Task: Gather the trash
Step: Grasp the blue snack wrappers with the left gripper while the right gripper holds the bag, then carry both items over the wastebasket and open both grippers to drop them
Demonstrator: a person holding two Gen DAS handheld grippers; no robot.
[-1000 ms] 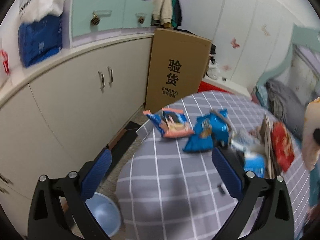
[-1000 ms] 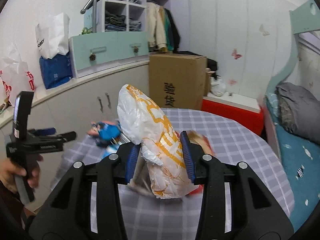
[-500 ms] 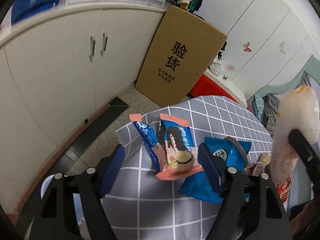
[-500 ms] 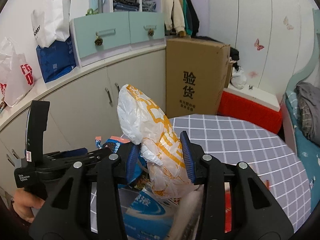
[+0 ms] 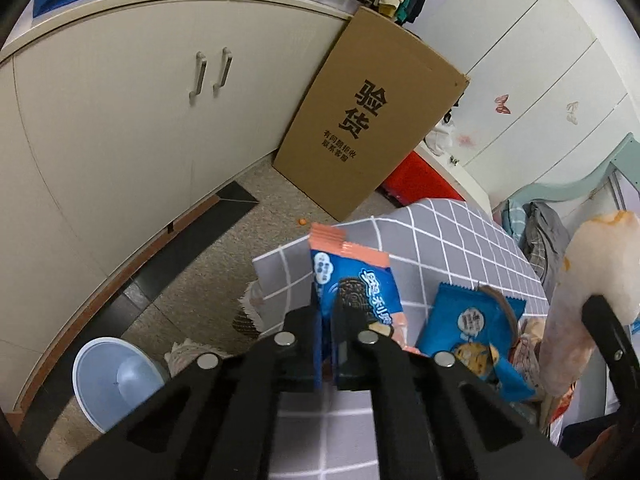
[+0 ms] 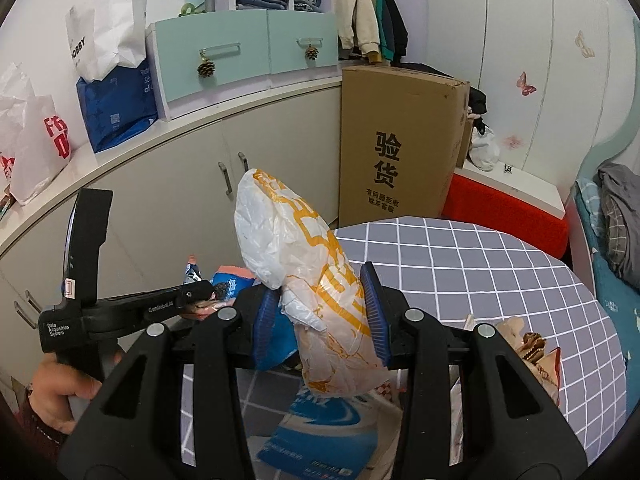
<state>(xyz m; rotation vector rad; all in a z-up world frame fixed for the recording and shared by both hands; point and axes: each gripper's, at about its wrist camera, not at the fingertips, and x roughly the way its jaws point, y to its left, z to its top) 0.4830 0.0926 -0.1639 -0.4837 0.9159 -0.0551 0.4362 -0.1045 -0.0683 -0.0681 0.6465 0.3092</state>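
While each hand-held gripper (image 5: 327, 344) grips, the cookie wrapper (image 5: 356, 288) points away, bag (image 6: 316, 292) upright.

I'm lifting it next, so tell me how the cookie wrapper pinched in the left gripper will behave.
The cookie wrapper is probably light: it stands up from the left gripper, which is shut on one edge alone. It looks like thin glossy film, so it may flop or slip if swung fast. Its flat, creased shape suggests it is nearly empty and not fragile.

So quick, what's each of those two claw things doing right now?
Left gripper: shut on the blue cookie packet.
Right gripper: shut on the white-and-orange plastic bag.
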